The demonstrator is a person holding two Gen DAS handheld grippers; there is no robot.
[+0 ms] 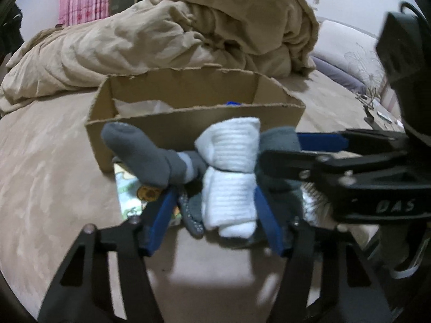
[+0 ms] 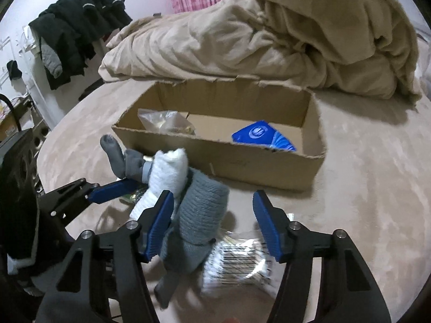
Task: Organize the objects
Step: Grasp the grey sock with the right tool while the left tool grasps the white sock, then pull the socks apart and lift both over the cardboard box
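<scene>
While our left gripper [image 1: 215,210] clamps its fingers on the bundle of socks [image 1: 229,177] at the centre of the left wrist frame, just in front of the cardboard box [image 2: 242,158], our right gripper [image 2: 212,223] hangs with fingers spread wide. The grey knitted sock [image 2: 202,210] touches its left finger only. A blue packet [image 2: 264,136] lies inside the box on the bed [image 2: 363,175].

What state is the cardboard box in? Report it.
Open-topped and partly filled: the cardboard box holds a blue packet and a clear bag.
</scene>
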